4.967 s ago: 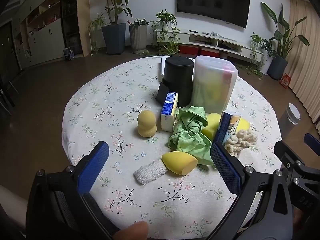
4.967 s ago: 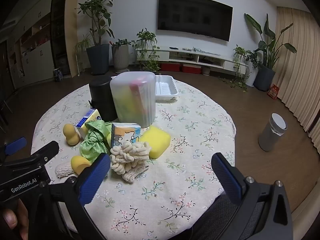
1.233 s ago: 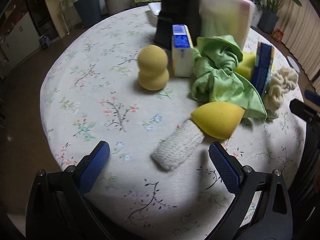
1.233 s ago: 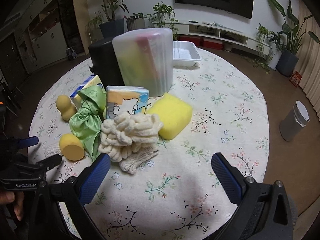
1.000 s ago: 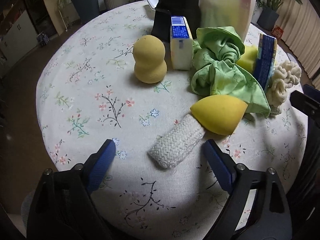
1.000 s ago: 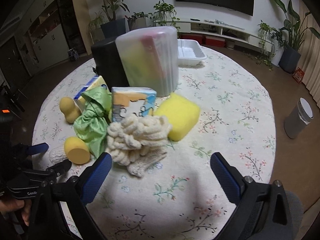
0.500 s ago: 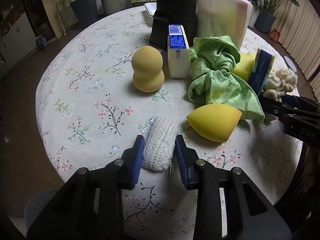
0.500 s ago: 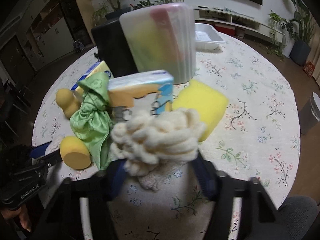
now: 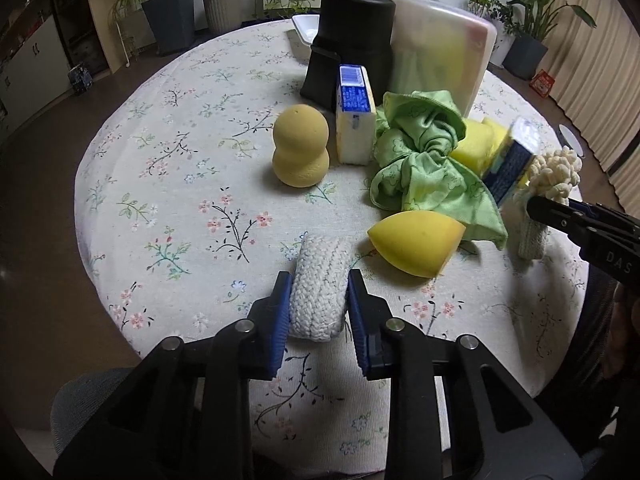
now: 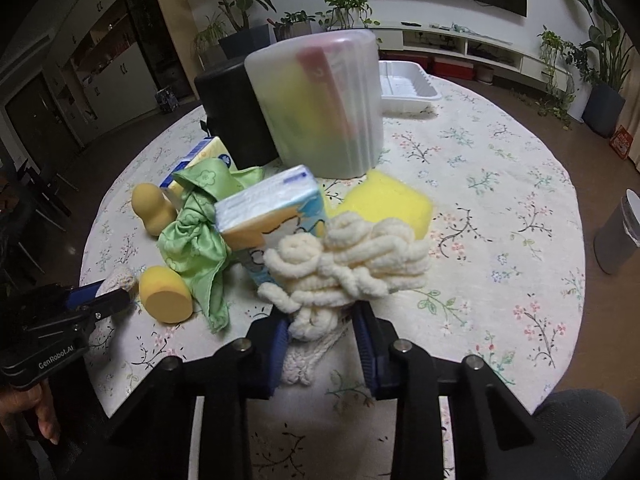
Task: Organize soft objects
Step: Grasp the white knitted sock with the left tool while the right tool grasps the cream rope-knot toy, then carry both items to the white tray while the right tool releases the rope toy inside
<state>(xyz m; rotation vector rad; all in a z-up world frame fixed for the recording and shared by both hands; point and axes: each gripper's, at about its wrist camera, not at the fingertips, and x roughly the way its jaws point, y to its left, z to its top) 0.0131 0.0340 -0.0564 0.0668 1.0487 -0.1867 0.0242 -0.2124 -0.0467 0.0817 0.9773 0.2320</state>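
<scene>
While my left hand-held gripper [image 9: 318,312] pinches the knitted white roll [image 9: 318,288] on the counter [image 9: 168,168], my right hand-held gripper [image 10: 322,330] clamps the cream loopy bundle [image 10: 348,256].

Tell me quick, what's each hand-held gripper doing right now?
Left hand-held gripper: closed on the white knitted roll.
Right hand-held gripper: closed on the cream loopy yarn bundle.
</scene>
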